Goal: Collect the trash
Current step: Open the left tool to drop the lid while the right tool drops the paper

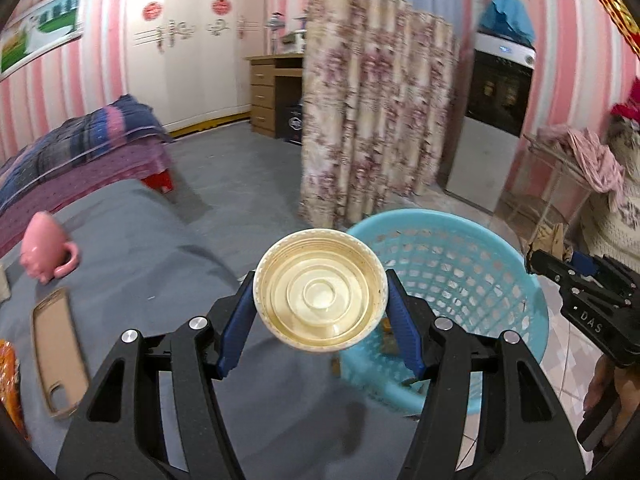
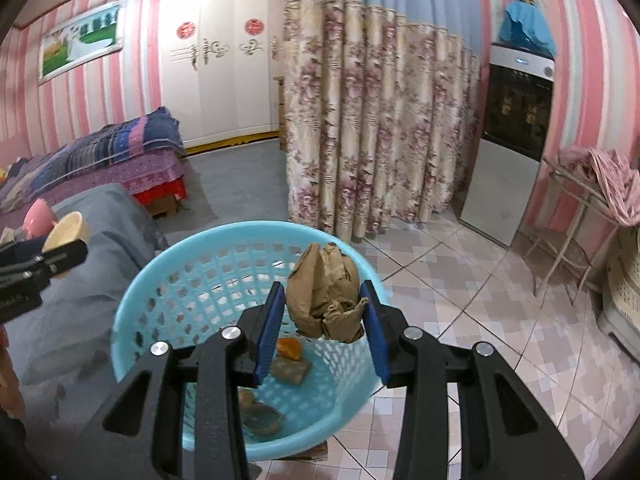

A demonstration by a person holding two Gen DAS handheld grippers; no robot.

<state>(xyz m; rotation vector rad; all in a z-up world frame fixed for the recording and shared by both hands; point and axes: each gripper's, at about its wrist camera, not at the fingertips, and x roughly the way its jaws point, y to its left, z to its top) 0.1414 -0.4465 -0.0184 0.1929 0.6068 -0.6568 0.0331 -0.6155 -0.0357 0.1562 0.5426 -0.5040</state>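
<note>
Two tongs, left (image 1: 321, 300) clamping lid (image 1: 321, 289), right (image 2: 325, 312) clamping paper wad (image 2: 326, 298)

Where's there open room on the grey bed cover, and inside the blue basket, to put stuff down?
On the grey cover, the widest bare patch lies between the pink mug, the phone case and the basket. The left edge, by mug and case, is crowded. In the basket, scraps cover the near floor; the far floor shows bare.
</note>
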